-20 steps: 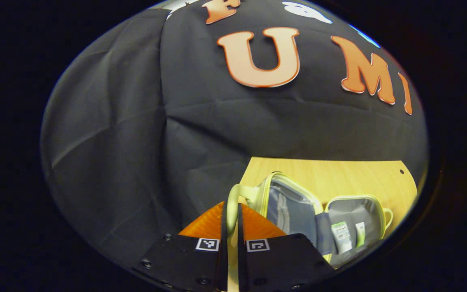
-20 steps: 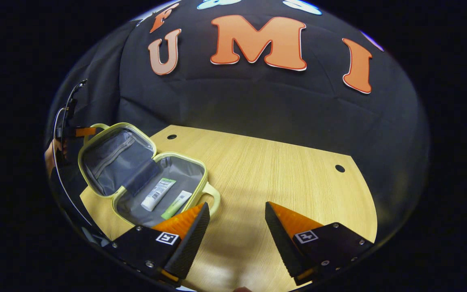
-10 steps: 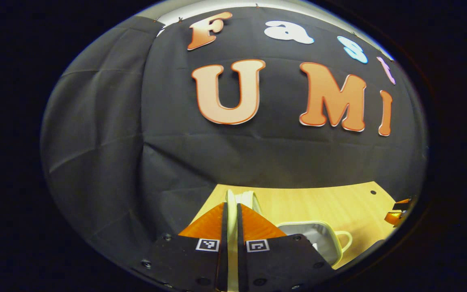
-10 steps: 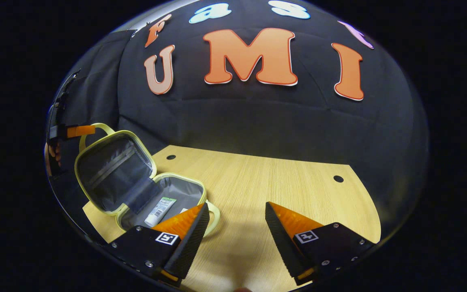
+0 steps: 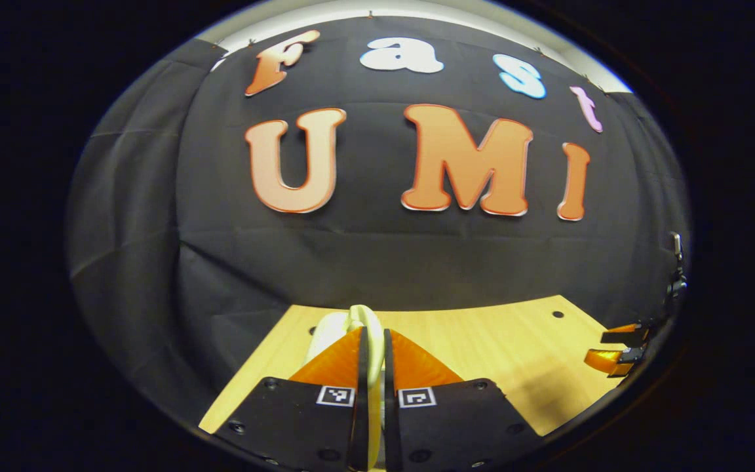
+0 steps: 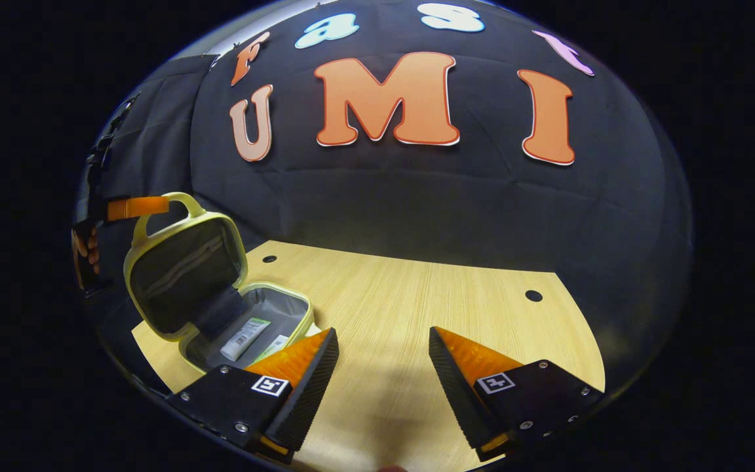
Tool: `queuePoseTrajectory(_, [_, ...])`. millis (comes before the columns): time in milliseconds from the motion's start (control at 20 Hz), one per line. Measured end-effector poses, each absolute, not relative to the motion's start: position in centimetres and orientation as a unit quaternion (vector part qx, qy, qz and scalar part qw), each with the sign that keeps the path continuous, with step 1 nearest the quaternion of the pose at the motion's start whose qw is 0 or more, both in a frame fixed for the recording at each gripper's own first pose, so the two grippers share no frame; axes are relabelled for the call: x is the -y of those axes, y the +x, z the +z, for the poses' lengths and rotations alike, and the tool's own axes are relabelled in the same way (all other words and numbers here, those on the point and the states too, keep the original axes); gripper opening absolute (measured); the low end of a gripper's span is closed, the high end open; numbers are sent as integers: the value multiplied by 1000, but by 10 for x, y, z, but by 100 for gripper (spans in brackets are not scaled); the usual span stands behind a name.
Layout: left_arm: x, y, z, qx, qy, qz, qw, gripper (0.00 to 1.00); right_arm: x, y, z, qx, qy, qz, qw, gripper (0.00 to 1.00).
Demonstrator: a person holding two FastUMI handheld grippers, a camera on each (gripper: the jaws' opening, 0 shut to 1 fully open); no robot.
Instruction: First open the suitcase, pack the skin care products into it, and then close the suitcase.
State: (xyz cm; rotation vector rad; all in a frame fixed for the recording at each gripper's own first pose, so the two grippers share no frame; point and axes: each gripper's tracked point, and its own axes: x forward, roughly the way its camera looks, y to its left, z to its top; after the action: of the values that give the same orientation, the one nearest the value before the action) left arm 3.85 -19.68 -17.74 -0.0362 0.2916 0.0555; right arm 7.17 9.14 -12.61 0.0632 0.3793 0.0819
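A small pale yellow suitcase stands open on the wooden table at the left of the right gripper view. Its lid is raised to near upright over the grey-lined base. A white tube and a green tube lie inside the base. My left gripper is shut on the lid's handle; from the right gripper view its orange fingers clamp that handle. My right gripper hangs open over bare table, just right of the suitcase, holding nothing.
The wooden table stretches right of the suitcase, with small round holes near its far edge. A hand holds the left gripper at the far left. The right gripper's orange fingers show at the right edge of the left gripper view.
My left gripper has lifted the lid by its handle from lying back to near upright, swinging over the base. The right gripper has stayed open and almost still.
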Motion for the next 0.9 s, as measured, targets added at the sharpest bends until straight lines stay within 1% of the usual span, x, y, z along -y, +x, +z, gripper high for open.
queuePoseTrajectory(100, [229, 42, -182, -148, -7, 6, 989, 10, -86, 69, -121, -177, 34, 43, 983, 89])
queuePoseTrajectory(300, [289, 49, -202, -163, -26, -39, 985, 10, -71, 64, -123, -178, 23, 43, 983, 89])
queuePoseTrajectory(450, [326, 49, -222, -175, -20, -63, 982, 10, -62, 57, -126, -180, 20, 40, 983, 89])
queuePoseTrajectory(750, [388, 46, -289, -225, -30, -98, 969, 10, -51, 42, -126, -181, 24, 35, 983, 89])
queuePoseTrajectory(800, [398, 44, -302, -243, -40, -103, 964, 10, -50, 41, -125, -180, 24, 33, 983, 89])
queuePoseTrajectory(850, [408, 42, -311, -259, -50, -111, 958, 13, -51, 40, -123, -179, 24, 33, 983, 89])
queuePoseTrajectory(900, [414, 42, -308, -253, -51, -113, 959, 16, -49, 38, -122, -177, 23, 30, 983, 89])
